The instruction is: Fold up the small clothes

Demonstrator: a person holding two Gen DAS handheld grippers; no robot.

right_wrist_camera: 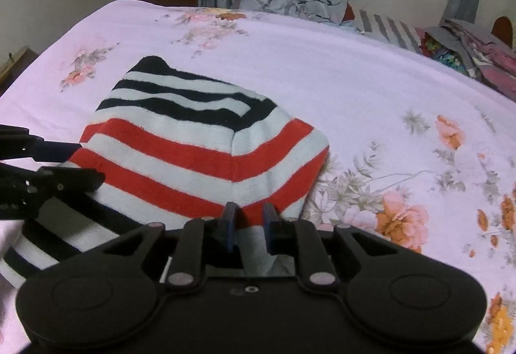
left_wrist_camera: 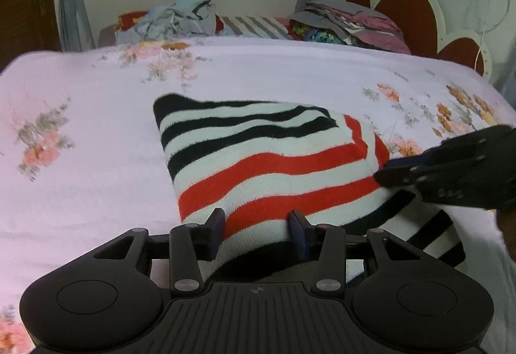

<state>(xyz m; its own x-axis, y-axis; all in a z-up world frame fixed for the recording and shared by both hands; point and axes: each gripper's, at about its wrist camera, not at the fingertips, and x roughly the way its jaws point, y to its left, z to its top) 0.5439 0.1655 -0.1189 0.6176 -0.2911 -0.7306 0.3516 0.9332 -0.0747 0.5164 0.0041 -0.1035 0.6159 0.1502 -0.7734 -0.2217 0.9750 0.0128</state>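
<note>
Slipping is the worry here: the striped knit garment [left_wrist_camera: 274, 166] is thick and springy, and its near edge is raised off the bed [left_wrist_camera: 80, 115] by two separate pinches. If either grip lets go early, or one hand travels further than the other, I'd expect the fold to land crooked or flop open.

The left gripper [left_wrist_camera: 256, 226] has its jaws partly apart with a broad bunch of the near hem between them; the blue pads seem to press the cloth, though the bunch is loose enough that I judge the hold shallow. The right gripper [right_wrist_camera: 250, 218] has its jaws drawn close, pinching a narrow ridge of the same hem nearer the right side.

The garment lies mid-bed, toward the near edge, already doubled into a rough trapezoid. It is a soft ribbed knit in white with red bands nearest the grippers and black bands toward the far edge; a black-and-white striped part hangs below the left-hand grip. The bedsheet is a pale, smooth cotton printed with orange and pink flowers. At the far edge sit a rumpled heap of clothes [left_wrist_camera: 174, 18] and a flatter stack [left_wrist_camera: 351, 25].
</note>
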